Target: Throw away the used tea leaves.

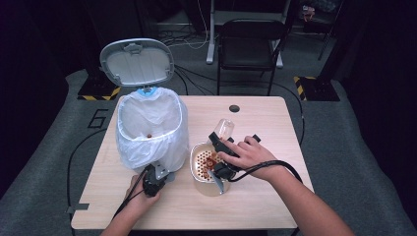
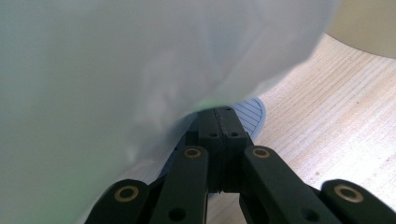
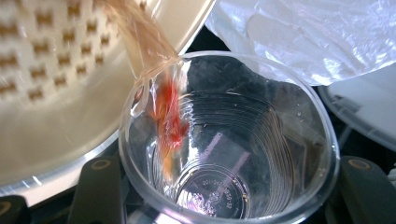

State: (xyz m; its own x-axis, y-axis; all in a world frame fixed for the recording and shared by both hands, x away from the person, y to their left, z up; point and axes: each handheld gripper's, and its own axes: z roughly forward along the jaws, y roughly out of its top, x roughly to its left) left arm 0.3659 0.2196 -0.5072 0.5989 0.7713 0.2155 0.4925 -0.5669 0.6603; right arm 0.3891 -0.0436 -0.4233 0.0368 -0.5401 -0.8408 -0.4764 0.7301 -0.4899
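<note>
From the high view, your right gripper (image 1: 222, 156) grips one clear plastic cup (image 1: 225, 129), tipped on its side, its long axis running from 1 o'clock down to 7 o'clock, mouth over the one cream perforated strainer bowl (image 1: 202, 169).

In the left gripper view, your left gripper (image 2: 223, 122) is fully closed, resting on the grey pedal (image 2: 250, 114) of the one white-bagged bin (image 2: 116, 70).

In the right gripper view, the cup's mouth pours reddish liquid (image 3: 170, 112) into the bowl at 10 o'clock.
</note>
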